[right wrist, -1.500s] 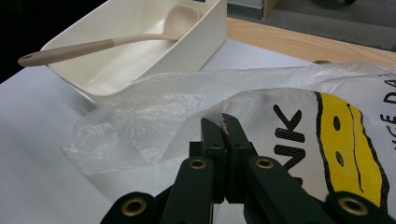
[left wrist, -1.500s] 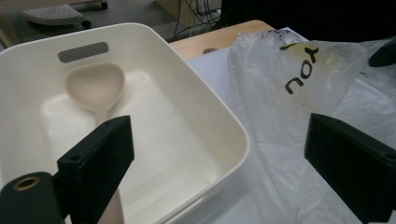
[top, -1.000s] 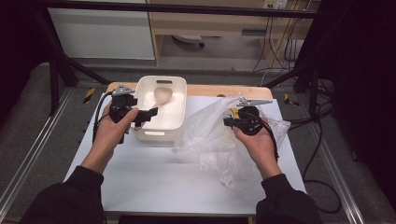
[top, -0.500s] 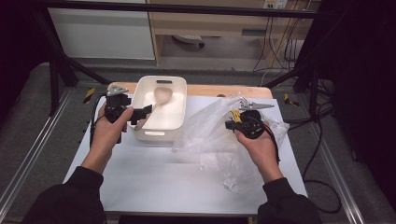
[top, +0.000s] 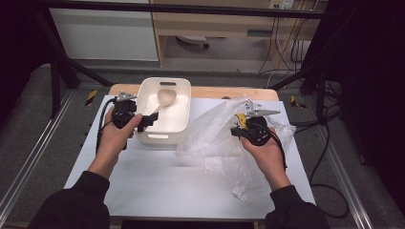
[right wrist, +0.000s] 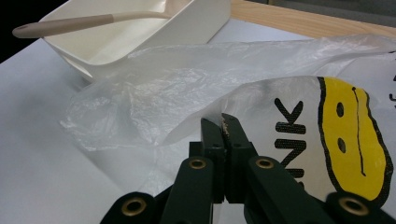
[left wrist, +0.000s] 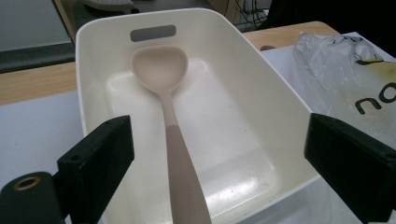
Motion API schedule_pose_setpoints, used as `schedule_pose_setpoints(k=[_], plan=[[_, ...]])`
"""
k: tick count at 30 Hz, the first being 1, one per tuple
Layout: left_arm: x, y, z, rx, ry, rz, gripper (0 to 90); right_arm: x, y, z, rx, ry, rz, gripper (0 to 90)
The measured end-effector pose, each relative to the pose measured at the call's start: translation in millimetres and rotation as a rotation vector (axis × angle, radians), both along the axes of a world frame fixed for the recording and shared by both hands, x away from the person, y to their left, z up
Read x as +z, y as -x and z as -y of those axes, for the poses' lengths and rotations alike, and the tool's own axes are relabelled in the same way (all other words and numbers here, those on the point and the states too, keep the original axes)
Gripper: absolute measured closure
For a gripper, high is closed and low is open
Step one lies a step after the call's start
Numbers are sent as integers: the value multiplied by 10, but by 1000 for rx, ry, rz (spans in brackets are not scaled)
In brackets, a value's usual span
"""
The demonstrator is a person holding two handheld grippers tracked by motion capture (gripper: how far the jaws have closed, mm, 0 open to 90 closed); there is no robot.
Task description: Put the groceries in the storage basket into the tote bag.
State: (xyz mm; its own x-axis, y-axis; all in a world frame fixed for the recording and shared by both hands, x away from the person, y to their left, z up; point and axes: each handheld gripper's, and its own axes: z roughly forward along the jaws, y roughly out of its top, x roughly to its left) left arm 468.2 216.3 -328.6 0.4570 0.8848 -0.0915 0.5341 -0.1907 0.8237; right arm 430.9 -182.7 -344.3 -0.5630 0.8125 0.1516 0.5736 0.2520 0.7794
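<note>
A beige spoon [top: 165, 99] lies in a white tub [top: 165, 81] at the back of the table, bowl end far and handle toward me. My left gripper [top: 149, 119] hovers at the tub's near left edge. It is open, and in the left gripper view the spoon [left wrist: 159, 70] handle runs between the wide jaws untouched. A clear plastic bag [top: 210, 138] with a yellow face print sprawls to the right of the tub. My right gripper [top: 235, 130] is shut on the bag's edge [right wrist: 163, 79], the film pinched at its tips [right wrist: 223, 123].
The white table top [top: 157, 181] stretches toward me in front of the tub. A wooden strip [top: 215, 93] runs along its far edge. Cables [top: 329, 143] hang off the right side, and metal rails flank the table on the floor.
</note>
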Motion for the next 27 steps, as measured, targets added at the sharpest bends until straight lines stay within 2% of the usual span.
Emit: schedule_pose_setpoints(k=[5, 11, 15, 27], plan=[[-45, -56, 14, 8, -14, -15, 82, -33, -14, -27, 5, -2, -9, 900], [-136, -130, 13, 29, -38, -48, 215, -40, -24, -68, 15, 2, -8, 900], [-194, -157, 11, 28, -44, -79, 270, -31, -18, -69, 20, 1, -5, 900], [-300, -174, 14, 32, -55, -89, 358, 9, -26, -19, 11, -18, 2, 900]])
